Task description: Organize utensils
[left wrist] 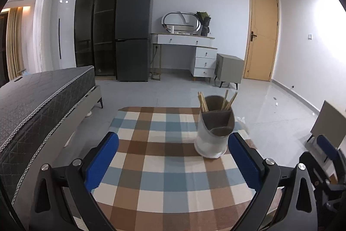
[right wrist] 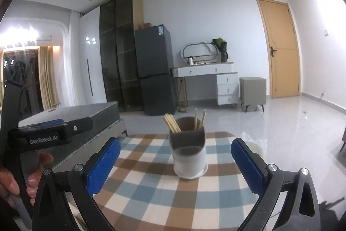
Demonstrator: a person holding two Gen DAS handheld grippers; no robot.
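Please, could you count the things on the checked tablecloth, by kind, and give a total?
Utensil holder, white with compartments: 1
Bundle of wooden chopsticks, left compartment; sticks too blurred to count singly: 1
Separate wooden chopsticks, right compartment: 2
Total: 4

left gripper (left wrist: 173, 157): jaws held wide, nothing gripped
utensil holder (left wrist: 213, 135): parked on checked tablecloth (left wrist: 151, 170), near right finger
chopsticks (left wrist: 203, 102): stuck upright inside

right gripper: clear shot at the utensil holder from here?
Probably yes. The right gripper is open and empty, and the utensil holder stands upright straight ahead on the checked tablecloth, with nothing between them. The left gripper sits off to the side, out of the path.
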